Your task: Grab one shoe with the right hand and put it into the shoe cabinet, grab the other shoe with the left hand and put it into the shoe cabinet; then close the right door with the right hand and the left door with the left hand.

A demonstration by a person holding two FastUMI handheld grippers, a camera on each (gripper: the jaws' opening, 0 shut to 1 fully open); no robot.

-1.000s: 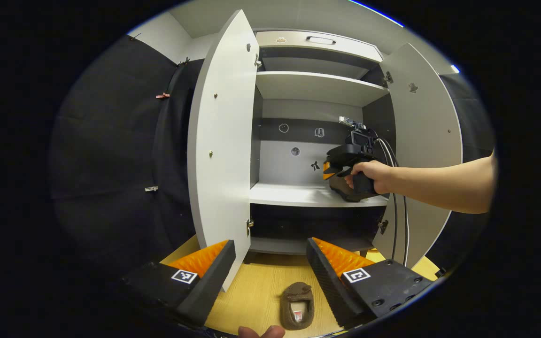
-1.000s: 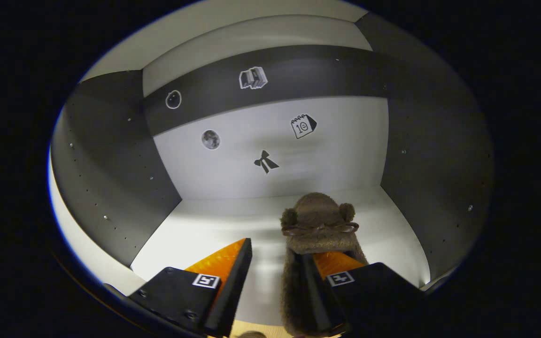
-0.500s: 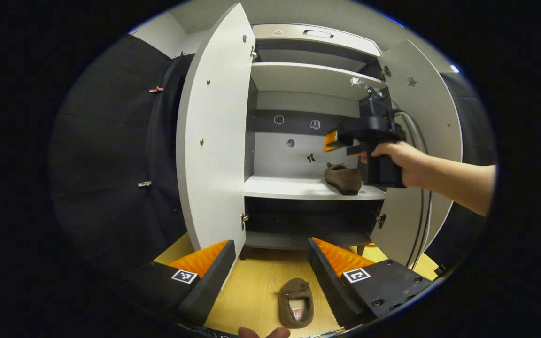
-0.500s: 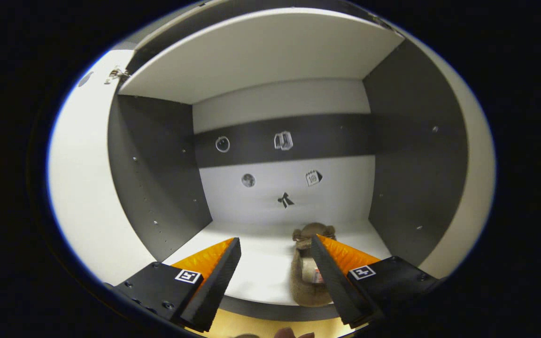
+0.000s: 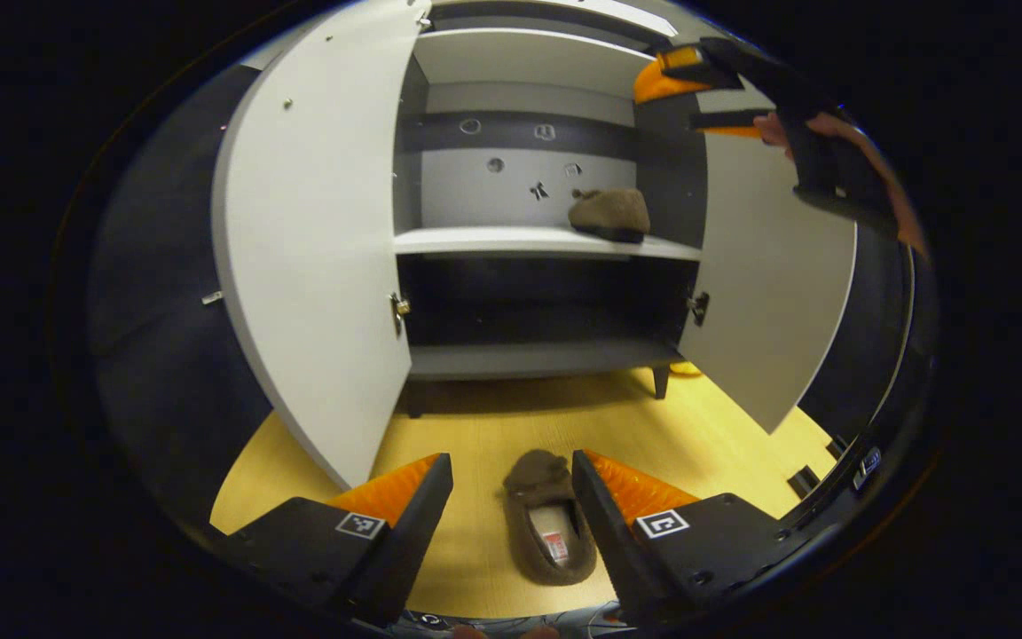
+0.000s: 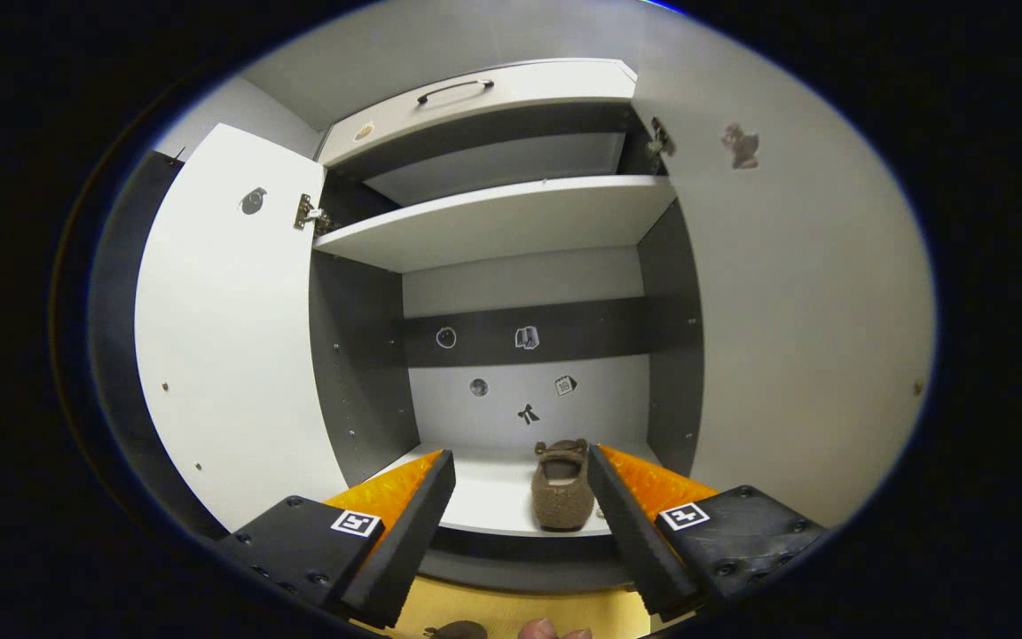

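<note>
1. Left gripper (image 5: 509, 475): jaws wide apart, empty, above the brown shoe on the floor (image 5: 549, 530), which lies between its fingers w/o touching.
2. Right gripper (image 6: 518, 470): jaws wide, nothing held, in front of the shoe cabinet (image 6: 511, 222).
3. Shelved shoe (image 6: 562, 495) sits on the middle shelf (image 5: 493, 240), right side, near the cabinet wall.
4. Left door (image 5: 316, 240) & right door (image 5: 777, 284) both stand open.

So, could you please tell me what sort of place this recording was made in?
Probably a staged booth set up as a home entryway: a shoe cabinet with both doors open, a brown slipper on its shelf, another slipper on the wood-look floor, black cloth alongside.
</note>
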